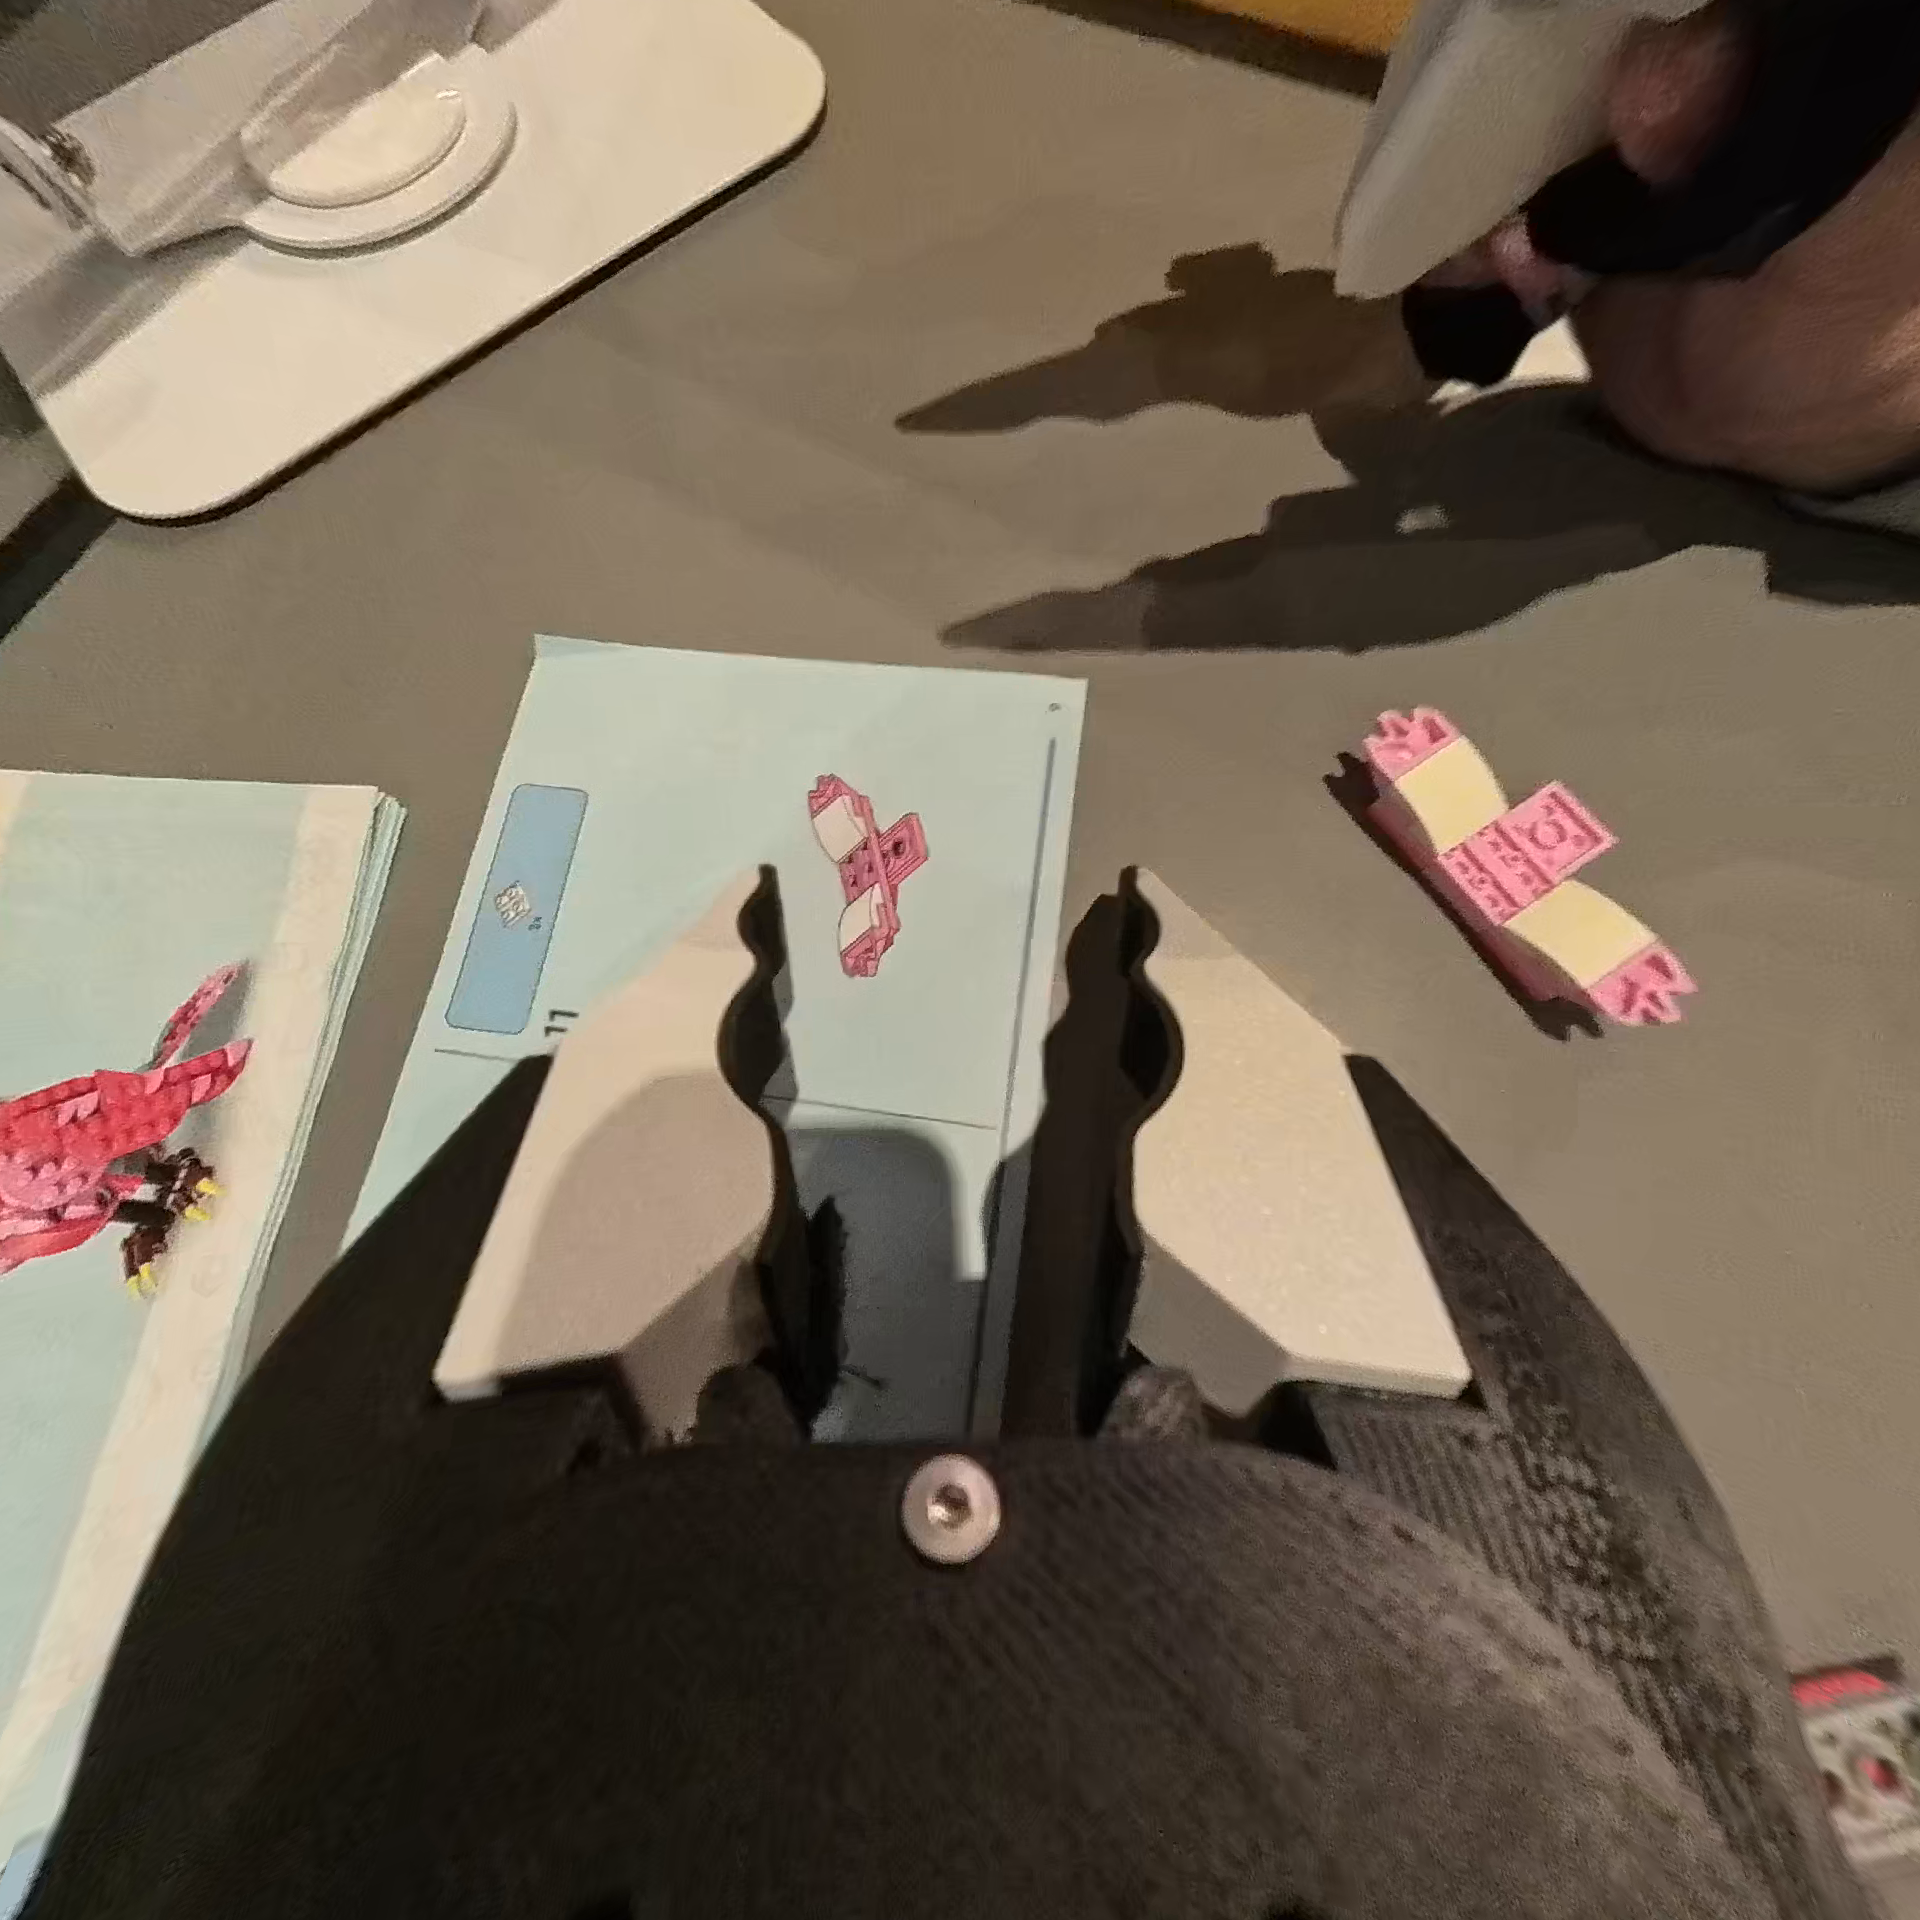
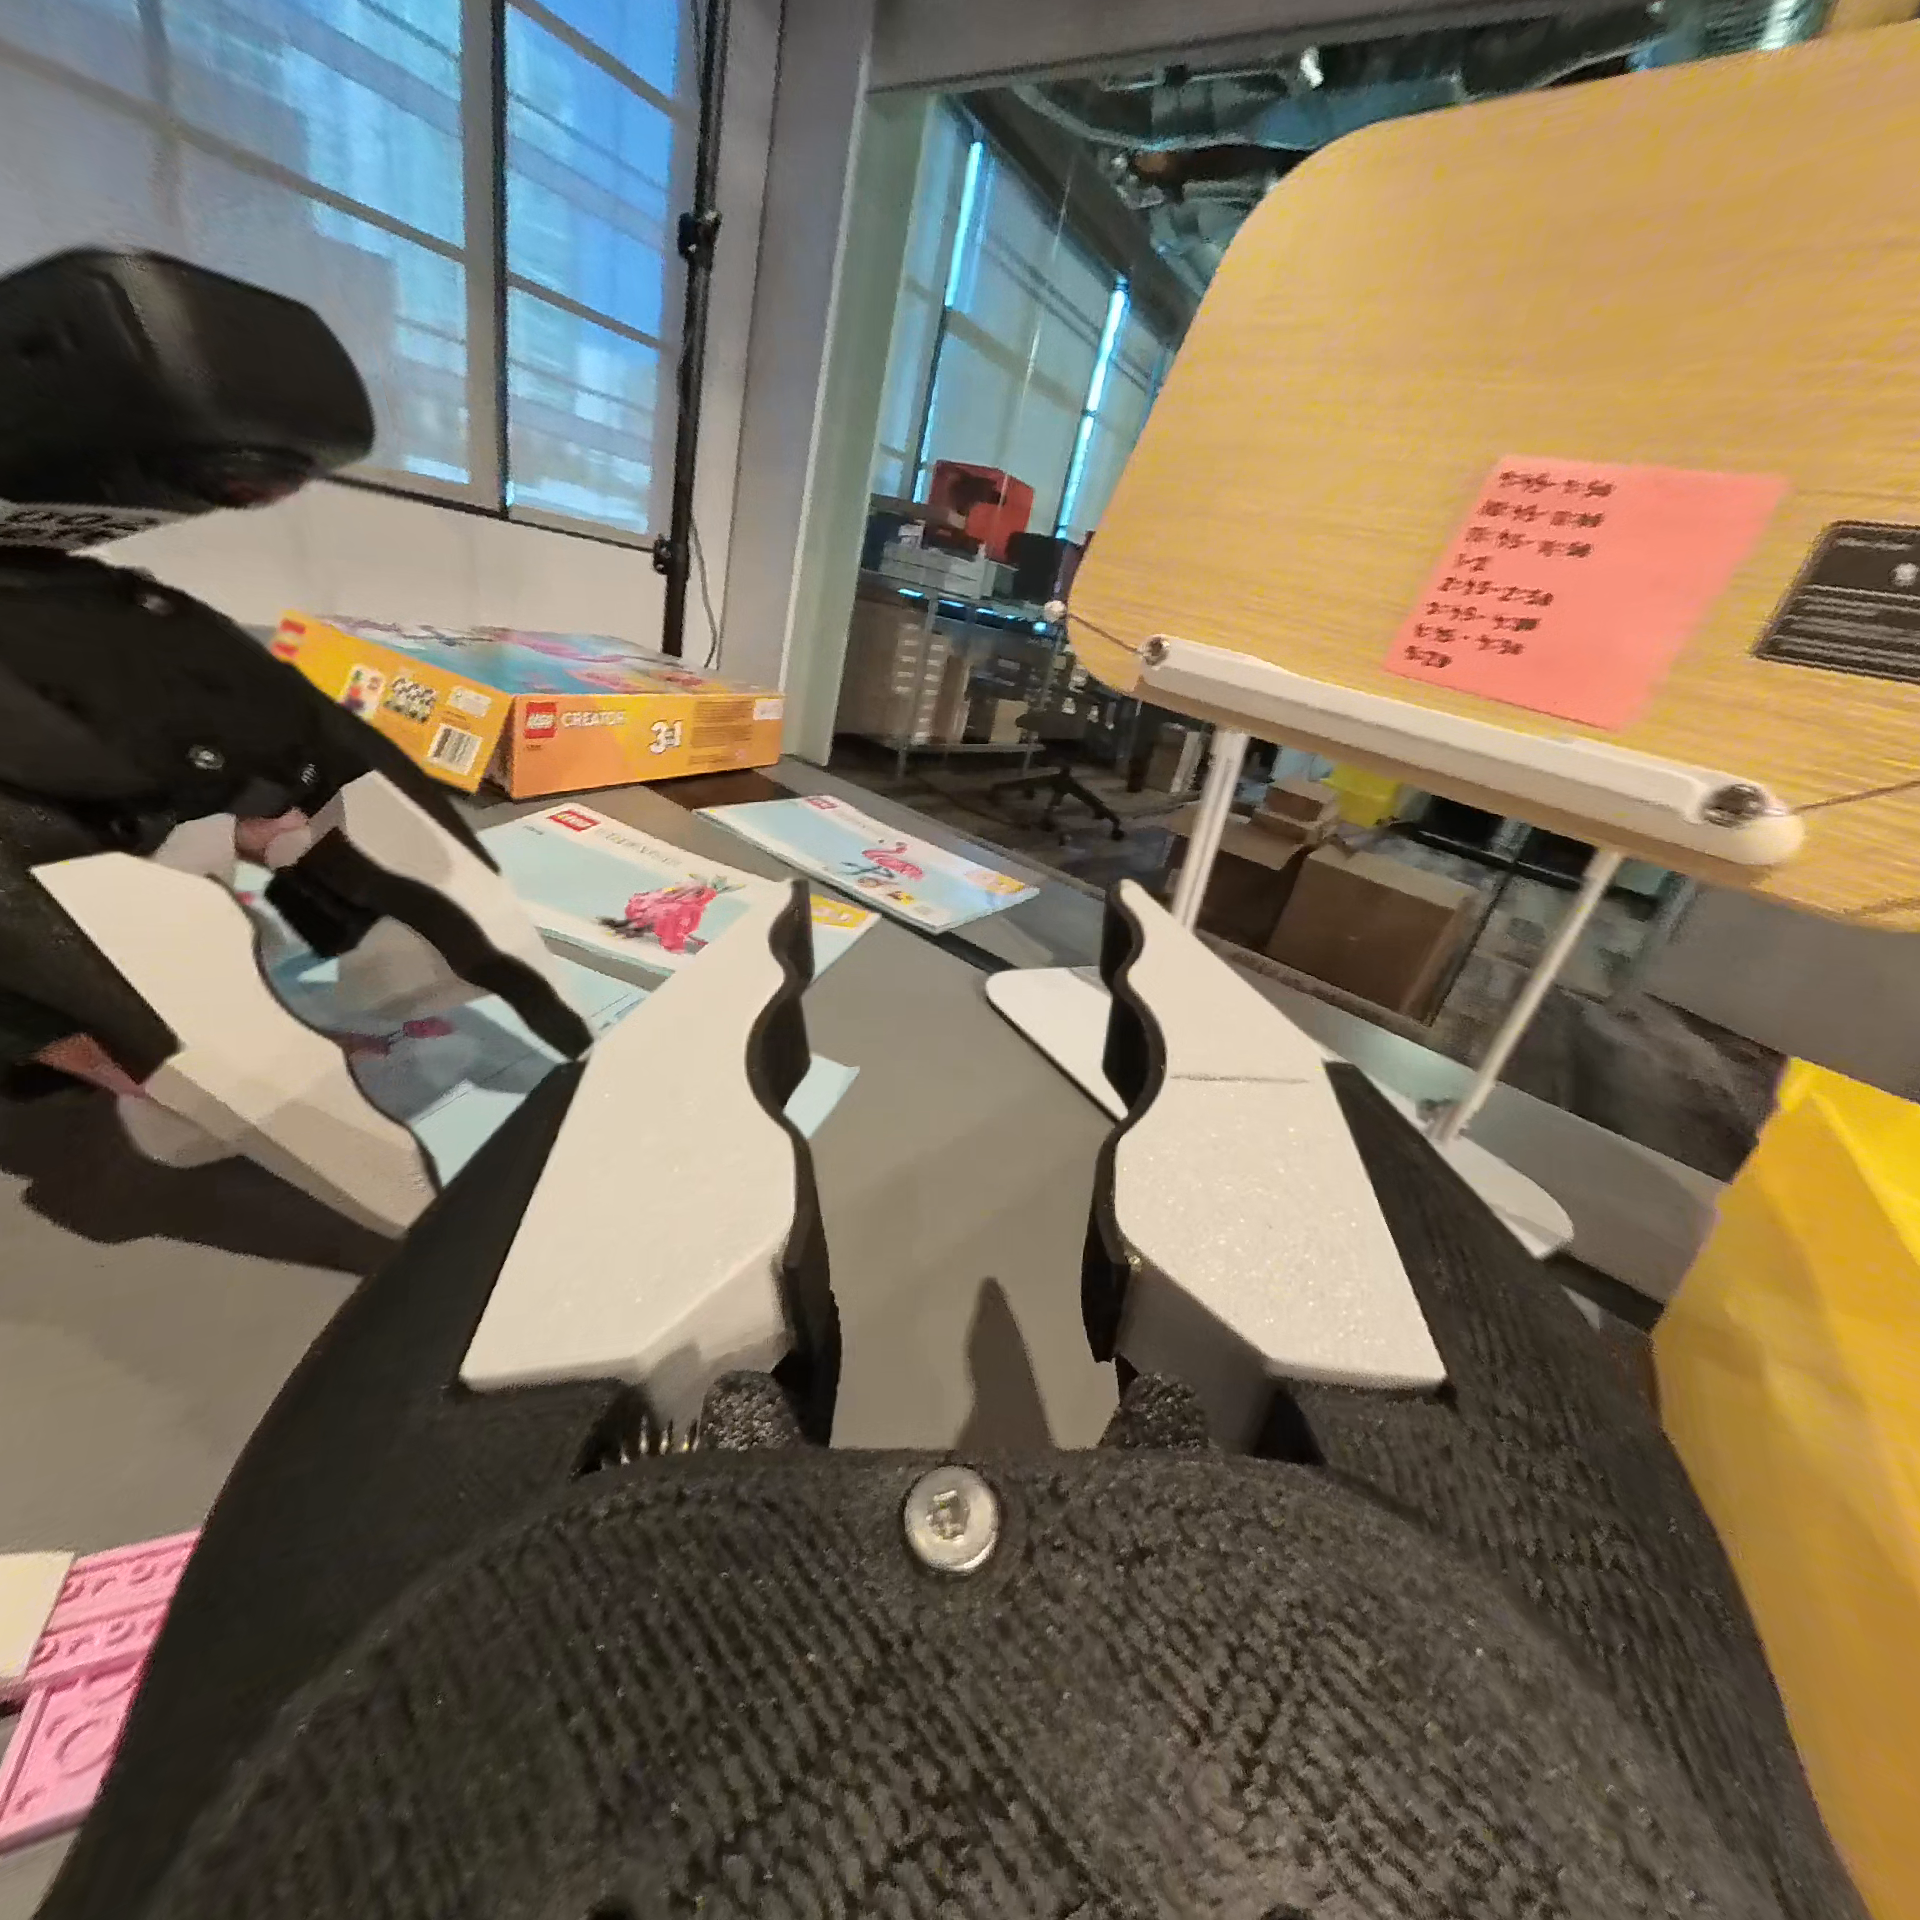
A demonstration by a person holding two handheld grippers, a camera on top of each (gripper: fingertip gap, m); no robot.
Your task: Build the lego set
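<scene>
While both claws gape empty, the pink assembly [image 1: 1522,868] lies beside the booklet [image 1: 769,831].

Grey table [image 1: 1039,499]; tall windows [image 2: 540,260]; storage shelves [image 2: 935,623] behind.

2 hand-held grippers [image 1: 945,883] [image 2: 956,904], 1 pink lego assembly [image 1: 1522,868], 3 instruction booklets [image 2: 868,847] [image 2: 634,883] [image 1: 758,935], 1 lego box [image 2: 540,717]

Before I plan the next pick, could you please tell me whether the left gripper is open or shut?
Open. The left gripper has a clear gap between its fingers, with the instruction sheet visible through it and nothing held.
</scene>
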